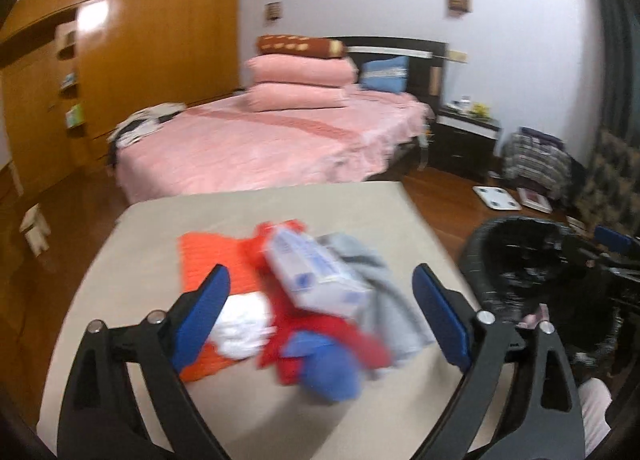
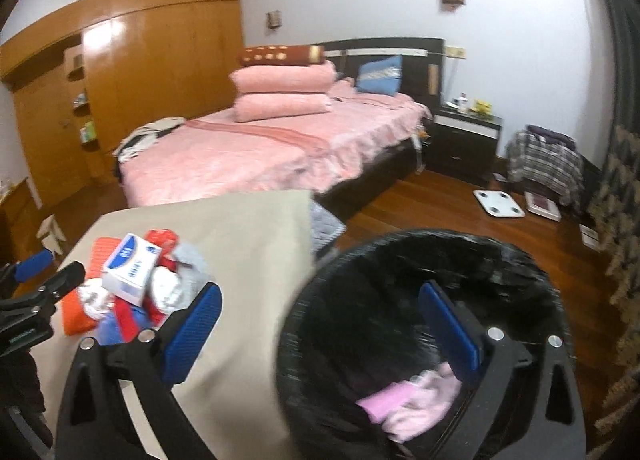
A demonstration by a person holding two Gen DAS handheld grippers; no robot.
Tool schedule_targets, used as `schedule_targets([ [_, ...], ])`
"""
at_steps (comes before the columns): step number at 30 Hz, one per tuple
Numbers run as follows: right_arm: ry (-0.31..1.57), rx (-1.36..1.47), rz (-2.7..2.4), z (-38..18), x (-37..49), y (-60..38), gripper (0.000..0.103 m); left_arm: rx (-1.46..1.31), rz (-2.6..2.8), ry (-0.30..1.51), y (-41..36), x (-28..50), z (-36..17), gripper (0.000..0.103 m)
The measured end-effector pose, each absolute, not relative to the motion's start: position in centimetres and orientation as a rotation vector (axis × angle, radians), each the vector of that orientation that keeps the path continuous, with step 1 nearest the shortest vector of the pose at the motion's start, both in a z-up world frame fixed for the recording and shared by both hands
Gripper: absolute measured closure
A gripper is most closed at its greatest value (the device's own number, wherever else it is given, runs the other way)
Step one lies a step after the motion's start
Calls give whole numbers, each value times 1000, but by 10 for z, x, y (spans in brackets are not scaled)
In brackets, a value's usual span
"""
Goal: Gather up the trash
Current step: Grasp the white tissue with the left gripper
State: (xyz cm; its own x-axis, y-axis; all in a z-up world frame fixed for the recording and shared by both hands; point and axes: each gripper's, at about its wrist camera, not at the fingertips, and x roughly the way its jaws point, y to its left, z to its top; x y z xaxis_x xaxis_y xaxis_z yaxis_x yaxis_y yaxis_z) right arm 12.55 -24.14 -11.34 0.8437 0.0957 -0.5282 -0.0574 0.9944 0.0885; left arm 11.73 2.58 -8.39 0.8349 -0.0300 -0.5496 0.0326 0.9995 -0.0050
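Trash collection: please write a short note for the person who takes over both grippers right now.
Left gripper: open, empty, above the pile on the table.
Right gripper: open, empty, over the edge of the bin.
Bin: black liner, on the floor right of the table, pink trash already inside.
Left to do: the box on top of the pile, then the red, orange, white, blue and grey pieces under it. Views are blurred, so check each grasp.
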Motion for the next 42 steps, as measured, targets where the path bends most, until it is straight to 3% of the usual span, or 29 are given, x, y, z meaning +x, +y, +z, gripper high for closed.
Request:
schedule_targets([
  [14, 611, 15, 176, -139, 149, -178, 9, -24, 54, 702, 78, 139, -136, 38],
  [17, 622, 12, 178, -144, 152, -173, 9, -22, 45, 721, 78, 140, -144, 48],
  [22, 634, -3, 191, -149, 157, -165, 10, -13, 33, 742, 78, 141, -155, 77],
  [28, 632, -18, 223, -149, 161, -150, 10, -15, 30, 712, 82, 137, -147, 95],
  [33, 625, -29, 251, -145, 166, -139, 10, -30, 17, 688, 83, 133, -137, 95],
  [35, 626, -32, 254, -145, 167, -137, 10, -22, 10, 706, 83, 135, -141, 91],
  [36, 627, -33, 254, -146, 167, -136, 10, -20, 7, 718, 82, 136, -144, 86],
  [39, 630, -39, 249, -147, 167, -137, 10, -29, 9, 742, 85, 138, -153, 54],
  [42, 641, -40, 241, -150, 169, -138, 10, -22, 0, 760, 84, 142, -162, 53],
])
